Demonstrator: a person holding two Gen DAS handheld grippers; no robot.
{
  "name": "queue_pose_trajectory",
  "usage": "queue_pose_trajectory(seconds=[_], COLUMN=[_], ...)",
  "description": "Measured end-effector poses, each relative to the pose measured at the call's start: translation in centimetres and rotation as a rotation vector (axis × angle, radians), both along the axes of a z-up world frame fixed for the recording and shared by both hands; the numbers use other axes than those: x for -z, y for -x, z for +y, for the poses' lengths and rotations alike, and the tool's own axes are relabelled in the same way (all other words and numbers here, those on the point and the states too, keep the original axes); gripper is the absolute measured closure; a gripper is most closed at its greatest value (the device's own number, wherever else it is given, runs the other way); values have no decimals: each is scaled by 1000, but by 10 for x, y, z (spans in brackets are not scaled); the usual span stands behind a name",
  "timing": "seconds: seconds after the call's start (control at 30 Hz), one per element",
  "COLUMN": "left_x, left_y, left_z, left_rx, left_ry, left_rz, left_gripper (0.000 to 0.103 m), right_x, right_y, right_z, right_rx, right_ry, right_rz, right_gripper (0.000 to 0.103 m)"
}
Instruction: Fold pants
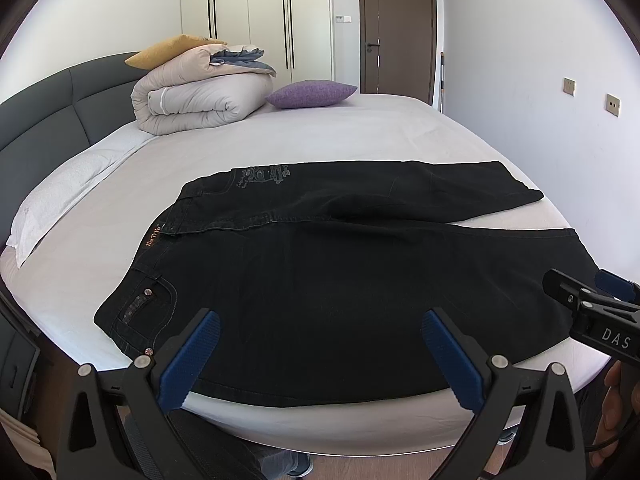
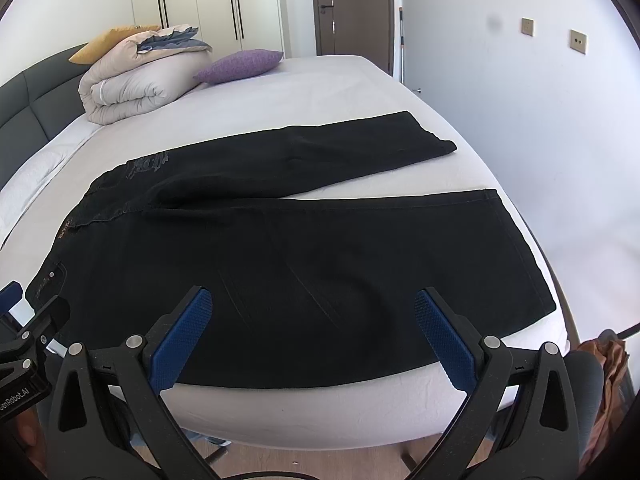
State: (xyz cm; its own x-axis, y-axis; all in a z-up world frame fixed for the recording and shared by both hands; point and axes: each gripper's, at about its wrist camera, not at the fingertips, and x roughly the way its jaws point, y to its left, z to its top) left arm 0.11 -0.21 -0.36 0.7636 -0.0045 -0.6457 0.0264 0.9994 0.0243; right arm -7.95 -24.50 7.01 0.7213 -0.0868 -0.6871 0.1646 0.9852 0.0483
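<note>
Black jeans [image 1: 320,264] lie flat on the white bed sheet [image 1: 320,132], waistband to the left and both legs stretched to the right, spread apart at the hems. In the right wrist view the same jeans [image 2: 280,256] fill the middle, the near leg running along the bed's front edge. My left gripper [image 1: 320,344] hovers open over the near edge of the seat area, its blue pads [image 1: 188,364] wide apart. My right gripper [image 2: 312,328] is open above the near leg, holding nothing. The right gripper's tip [image 1: 588,300] shows at the right edge of the left wrist view.
A rolled duvet [image 1: 200,96] topped with a yellow cushion sits at the head of the bed, a purple cushion [image 1: 310,94] beside it. A white pillow [image 1: 60,200] lies by the grey headboard. Wardrobe and brown door [image 1: 396,28] stand behind; wall at right.
</note>
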Motion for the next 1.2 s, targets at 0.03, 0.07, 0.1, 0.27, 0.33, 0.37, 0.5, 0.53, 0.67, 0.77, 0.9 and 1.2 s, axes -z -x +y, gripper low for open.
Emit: queue_pose_trajectory(seconds=[0.03, 0.07, 0.1, 0.27, 0.33, 0.37, 0.5, 0.53, 0.67, 0.77, 0.9, 1.2], left_x=[0, 0, 0, 0, 0, 0, 0, 0, 0, 0, 0, 3], left_y=[0, 0, 0, 0, 0, 0, 0, 0, 0, -1, 0, 1], left_z=[0, 0, 0, 0, 0, 0, 0, 0, 0, -1, 0, -5], left_rx=[0, 0, 0, 0, 0, -1, -1, 0, 0, 0, -1, -2], left_ry=[0, -1, -1, -1, -1, -2, -2, -2, -2, -2, -2, -1], left_rz=[0, 0, 0, 1, 2, 2, 2, 2, 2, 3, 3, 5], left_gripper=[0, 0, 0, 0, 0, 0, 0, 0, 0, 0, 0, 0], right_x=[0, 1, 1, 2, 1, 2, 2, 2, 2, 2, 2, 4], right_y=[0, 0, -1, -3, -2, -2, -2, -2, -2, -2, -2, -3], right_z=[0, -1, 1, 3, 3, 3, 3, 3, 3, 3, 3, 6], right_rx=[0, 0, 1, 2, 1, 2, 2, 2, 2, 2, 2, 3], right_ry=[0, -1, 0, 2, 3, 3, 3, 3, 3, 3, 3, 3], right_rz=[-1, 0, 1, 3, 3, 3, 3, 3, 3, 4, 4, 6], right_gripper=[0, 0, 0, 0, 0, 0, 0, 0, 0, 0, 0, 0])
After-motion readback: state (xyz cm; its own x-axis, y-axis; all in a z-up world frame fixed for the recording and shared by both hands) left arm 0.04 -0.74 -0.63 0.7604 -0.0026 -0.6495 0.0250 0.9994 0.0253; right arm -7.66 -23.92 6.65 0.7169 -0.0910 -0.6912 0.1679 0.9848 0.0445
